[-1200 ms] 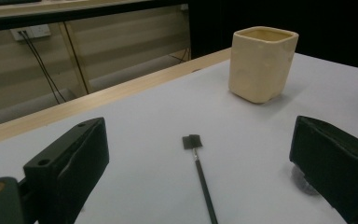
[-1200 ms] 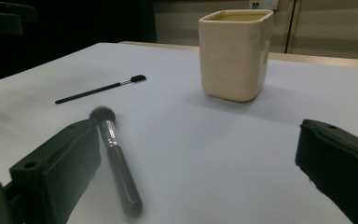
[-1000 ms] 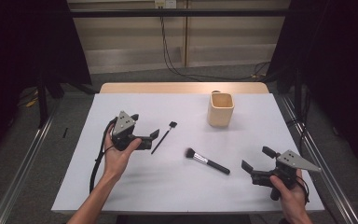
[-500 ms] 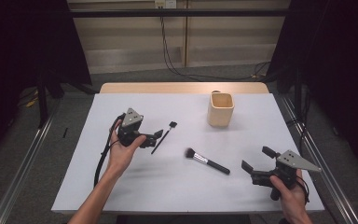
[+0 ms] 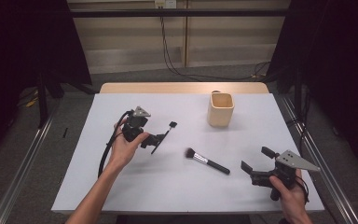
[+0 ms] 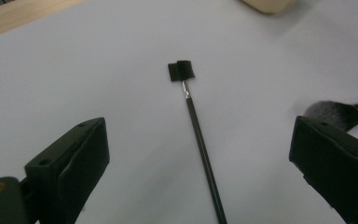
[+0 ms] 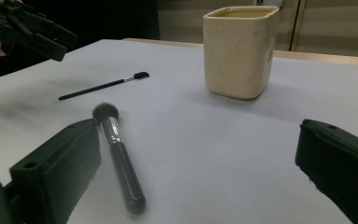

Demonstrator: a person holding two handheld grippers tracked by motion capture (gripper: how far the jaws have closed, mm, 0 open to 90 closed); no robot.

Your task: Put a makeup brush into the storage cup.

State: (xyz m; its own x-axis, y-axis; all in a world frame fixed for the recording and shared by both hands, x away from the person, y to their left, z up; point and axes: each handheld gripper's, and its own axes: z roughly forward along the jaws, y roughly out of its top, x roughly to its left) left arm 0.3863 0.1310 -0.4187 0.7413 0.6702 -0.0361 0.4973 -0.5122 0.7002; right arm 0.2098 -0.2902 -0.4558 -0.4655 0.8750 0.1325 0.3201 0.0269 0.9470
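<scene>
High view: white table, dark room.

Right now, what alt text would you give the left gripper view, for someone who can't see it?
The left gripper has its two black jaws wide open, hanging over a thin black brush that lies on the white table, its small flat head pointing away. A fluffy makeup brush peeks in at the right, and the base of a cream cup shows at the top edge.
</scene>
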